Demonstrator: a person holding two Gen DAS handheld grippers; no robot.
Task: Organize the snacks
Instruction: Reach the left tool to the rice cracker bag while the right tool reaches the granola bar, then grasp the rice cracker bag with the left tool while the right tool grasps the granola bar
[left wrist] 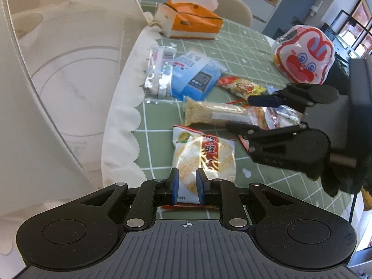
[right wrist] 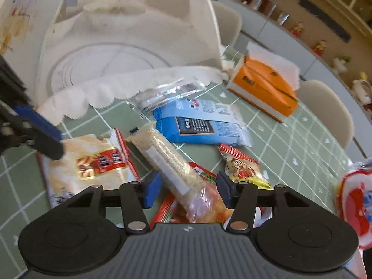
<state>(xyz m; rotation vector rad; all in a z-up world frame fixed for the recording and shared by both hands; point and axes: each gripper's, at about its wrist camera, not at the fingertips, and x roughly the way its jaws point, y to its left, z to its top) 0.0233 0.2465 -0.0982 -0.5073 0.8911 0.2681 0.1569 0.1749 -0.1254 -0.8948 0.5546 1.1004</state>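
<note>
Sesame bar [right wrist: 167,160] lies diagonally between spread right tongs [right wrist: 189,191]; left tongs [left wrist: 187,189] narrowly parted.

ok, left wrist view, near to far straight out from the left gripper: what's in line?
left gripper → rice cracker packet → clear sesame-bar pack → blue snack bag → orange tissue box

the rice cracker packet [left wrist: 204,160] runs under the jaws, its near end hidden. right of the other jaws, the rabbit bag [right wrist: 355,209] is blurred and cut off by the edge.
</note>
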